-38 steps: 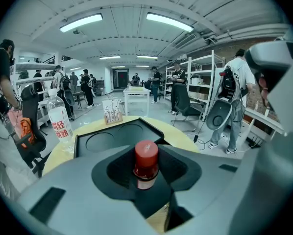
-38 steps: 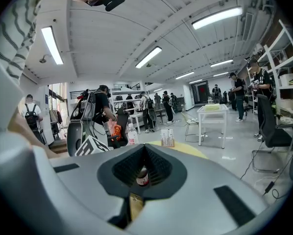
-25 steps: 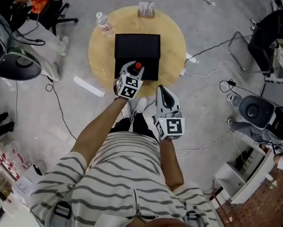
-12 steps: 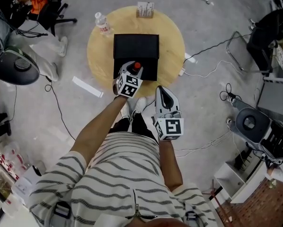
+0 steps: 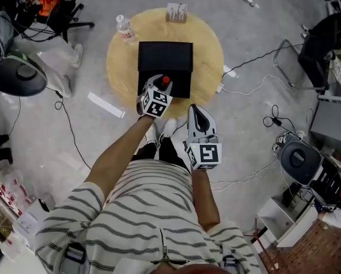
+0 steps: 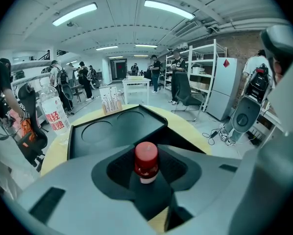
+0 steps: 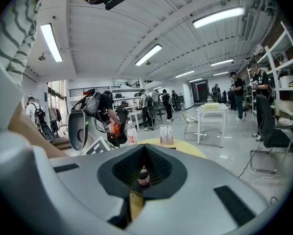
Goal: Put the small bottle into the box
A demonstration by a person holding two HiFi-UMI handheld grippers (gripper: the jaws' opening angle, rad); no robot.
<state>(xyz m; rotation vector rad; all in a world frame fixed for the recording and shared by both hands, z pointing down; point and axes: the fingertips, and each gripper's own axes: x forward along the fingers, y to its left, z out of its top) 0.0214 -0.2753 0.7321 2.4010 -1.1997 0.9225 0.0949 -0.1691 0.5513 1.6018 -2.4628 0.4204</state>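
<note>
The small bottle, clear with a red cap, stands upright between the jaws of my left gripper, which is shut on it. In the left gripper view the small bottle is gripped below its cap, just before the near edge of the open black box. The black box lies in the middle of the round wooden table. My right gripper hangs back near my body, off the table, shut with nothing in it. Through its jaw hollow the distant small bottle shows.
A large water bottle stands at the table's far left edge and a card holder at its far edge. Cables, chairs and a wheeled machine are on the floor around. People stand in the background.
Both grippers and the small bottle have stayed about where they were. The wheeled machine on the floor at the right has moved nearer.
</note>
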